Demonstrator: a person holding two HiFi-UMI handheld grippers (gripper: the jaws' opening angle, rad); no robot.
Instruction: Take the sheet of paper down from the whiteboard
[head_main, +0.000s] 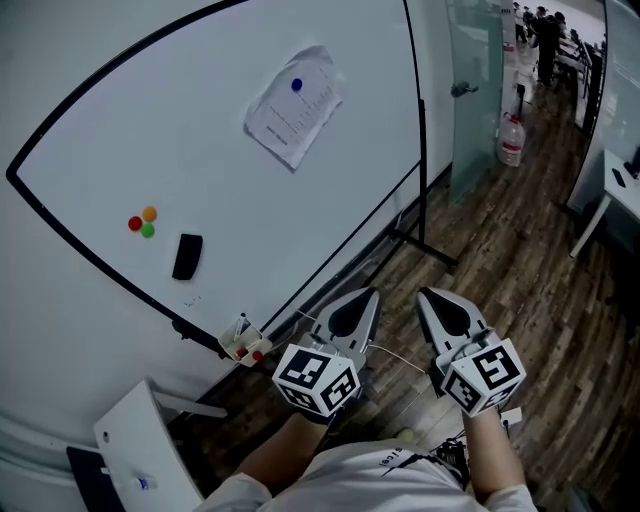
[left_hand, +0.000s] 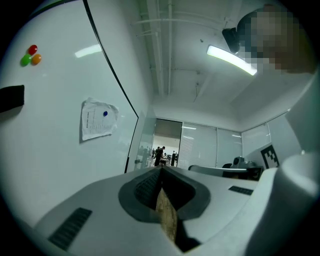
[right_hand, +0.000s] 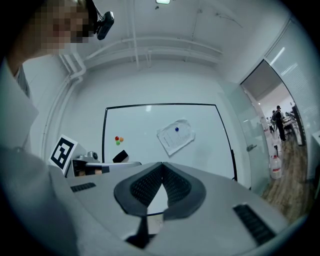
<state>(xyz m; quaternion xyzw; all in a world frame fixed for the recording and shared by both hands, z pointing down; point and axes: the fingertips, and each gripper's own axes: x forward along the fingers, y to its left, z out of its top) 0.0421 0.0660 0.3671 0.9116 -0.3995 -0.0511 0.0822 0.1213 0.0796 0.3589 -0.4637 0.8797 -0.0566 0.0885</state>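
Observation:
A crumpled printed sheet of paper (head_main: 293, 105) hangs on the whiteboard (head_main: 200, 120), pinned by a blue magnet (head_main: 296, 85). It also shows in the left gripper view as the sheet (left_hand: 97, 119) and in the right gripper view as the sheet (right_hand: 175, 135). My left gripper (head_main: 368, 293) and right gripper (head_main: 424, 294) are held side by side in front of my body, well short of the board. The jaws of both meet at the tips with nothing between them.
Red, orange and green magnets (head_main: 142, 222) and a black eraser (head_main: 187, 256) sit lower left on the board. A marker tray (head_main: 243, 343) hangs at its bottom edge. The board stand's foot (head_main: 425, 245) lies on the wood floor. A glass door (head_main: 475, 80) and water jug (head_main: 511, 140) stand to the right.

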